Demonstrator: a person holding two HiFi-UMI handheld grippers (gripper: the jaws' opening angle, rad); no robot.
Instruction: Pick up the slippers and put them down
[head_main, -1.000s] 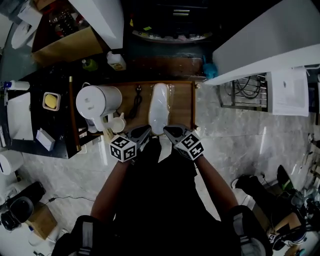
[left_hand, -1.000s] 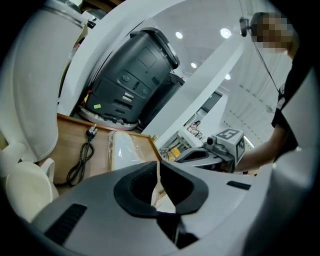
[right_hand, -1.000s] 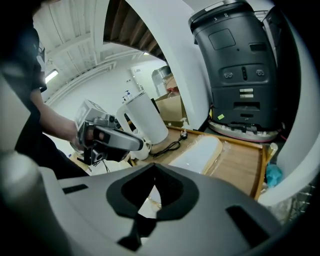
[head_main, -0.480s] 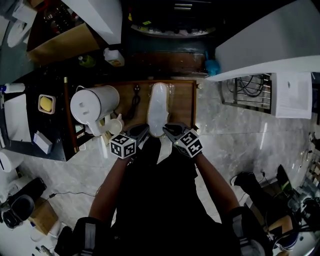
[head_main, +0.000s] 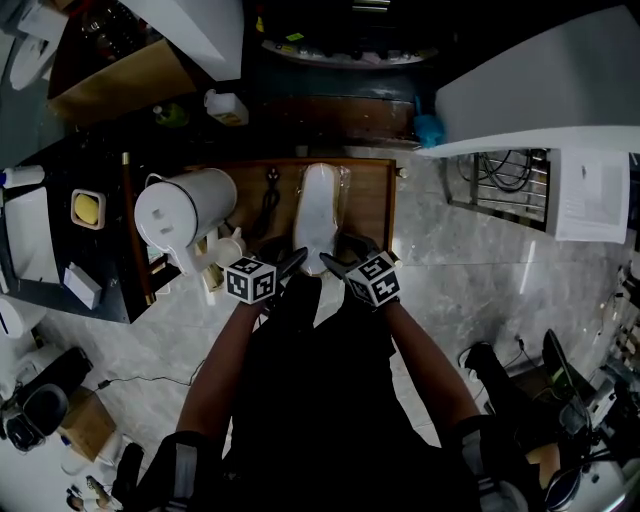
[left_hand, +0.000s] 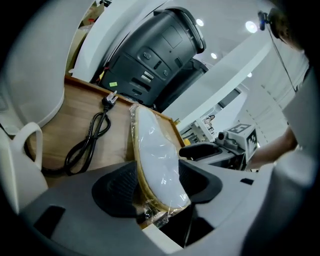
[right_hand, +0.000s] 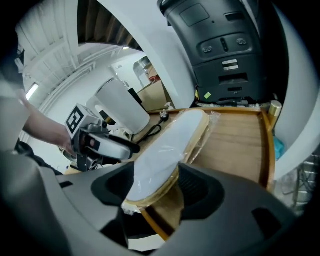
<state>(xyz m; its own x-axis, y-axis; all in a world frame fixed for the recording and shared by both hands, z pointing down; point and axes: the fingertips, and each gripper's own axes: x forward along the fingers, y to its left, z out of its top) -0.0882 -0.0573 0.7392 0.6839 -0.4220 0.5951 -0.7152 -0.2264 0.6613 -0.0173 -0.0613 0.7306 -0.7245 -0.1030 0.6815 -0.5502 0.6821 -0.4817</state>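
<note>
A pair of white slippers (head_main: 318, 210), stacked and wrapped in clear film, lies lengthwise on the wooden table top (head_main: 372, 200). My left gripper (head_main: 290, 262) and right gripper (head_main: 336, 262) stand side by side at its near end. Both pairs of jaws have just been opening. In the left gripper view the near end of the slippers (left_hand: 156, 160) lies between the spread pads of the left gripper (left_hand: 157, 186), and the right gripper (left_hand: 220, 149) shows beside it. The right gripper (right_hand: 155, 189) straddles the same end of the slippers (right_hand: 167, 150), with its pads apart.
A white kettle (head_main: 185, 205) and a white mug (head_main: 232, 248) stand on the left of the table. A black power cord (head_main: 270, 200) lies beside the slippers. A dark appliance (left_hand: 155, 55) sits beyond the table. A wire rack (head_main: 500, 180) stands to the right, over marble floor.
Both grippers have sunk towards the table at the slippers' near end. Their jaws, shut before, now stand spread apart on either side of it.
</note>
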